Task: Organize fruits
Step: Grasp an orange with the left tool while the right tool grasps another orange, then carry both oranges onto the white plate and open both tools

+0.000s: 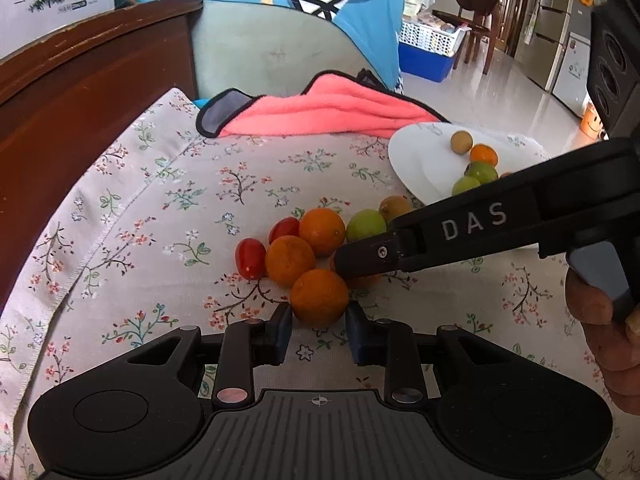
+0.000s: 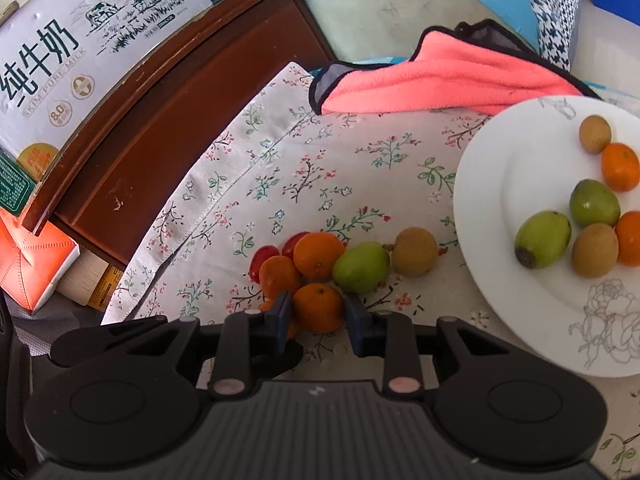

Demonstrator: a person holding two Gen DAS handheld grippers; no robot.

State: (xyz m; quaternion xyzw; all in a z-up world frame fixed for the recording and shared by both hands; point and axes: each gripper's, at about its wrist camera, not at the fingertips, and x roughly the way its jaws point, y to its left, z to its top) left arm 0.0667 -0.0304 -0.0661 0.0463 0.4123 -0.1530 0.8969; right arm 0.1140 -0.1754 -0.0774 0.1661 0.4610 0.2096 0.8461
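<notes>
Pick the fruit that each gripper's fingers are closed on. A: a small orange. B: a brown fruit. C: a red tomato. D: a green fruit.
A: the left gripper and the right gripper each pinch a small orange.

Both cameras sit just behind their own tool, looking forward and steeply down onto the flowered tabletop (image 1: 168, 208) from close range. The left wrist view faces the fruit cluster (image 1: 304, 248) at centre, with the white plate (image 1: 416, 156) at two o'clock. The right wrist view looks from farther right, with that plate (image 2: 492, 184) at three o'clock. Both views share the cluster, the plate and the pink cloth (image 1: 328, 114) at twelve o'clock.
</notes>
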